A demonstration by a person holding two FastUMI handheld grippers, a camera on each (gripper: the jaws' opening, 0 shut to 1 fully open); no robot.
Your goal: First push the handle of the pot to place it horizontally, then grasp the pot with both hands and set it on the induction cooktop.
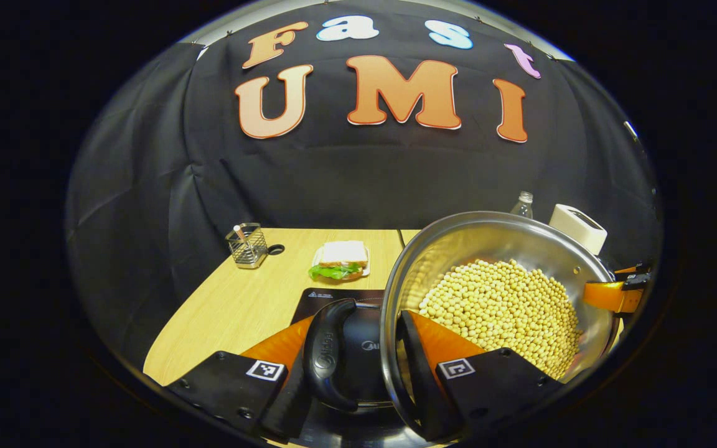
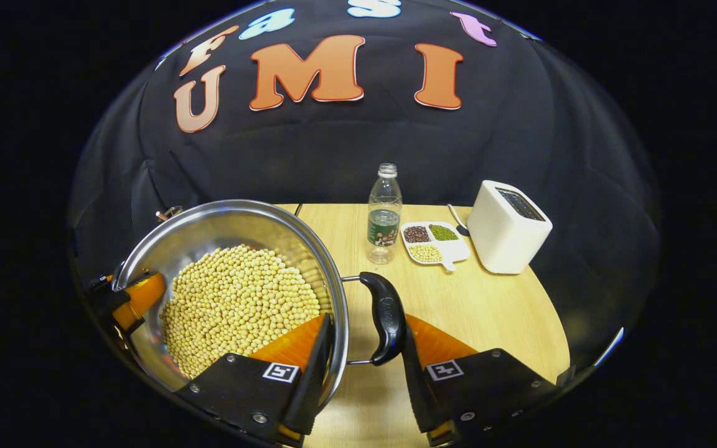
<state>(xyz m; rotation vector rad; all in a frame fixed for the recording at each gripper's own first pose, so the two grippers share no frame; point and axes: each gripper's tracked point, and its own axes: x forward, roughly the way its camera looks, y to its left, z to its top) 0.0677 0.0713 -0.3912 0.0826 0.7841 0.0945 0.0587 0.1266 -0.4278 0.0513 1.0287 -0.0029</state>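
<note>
Currently the pot, loaded with pale beans, is being carried over the induction cooktop. The left gripper is clamping across rim and left handle; the right gripper is doing likewise at the right handle, at 5 o'clock from the beans. Advisably, both hands should be lowering level and together, since tilting is risking spillage. Cooktop and handle lettering is proving too small to read; the bottle label likewise.
</note>
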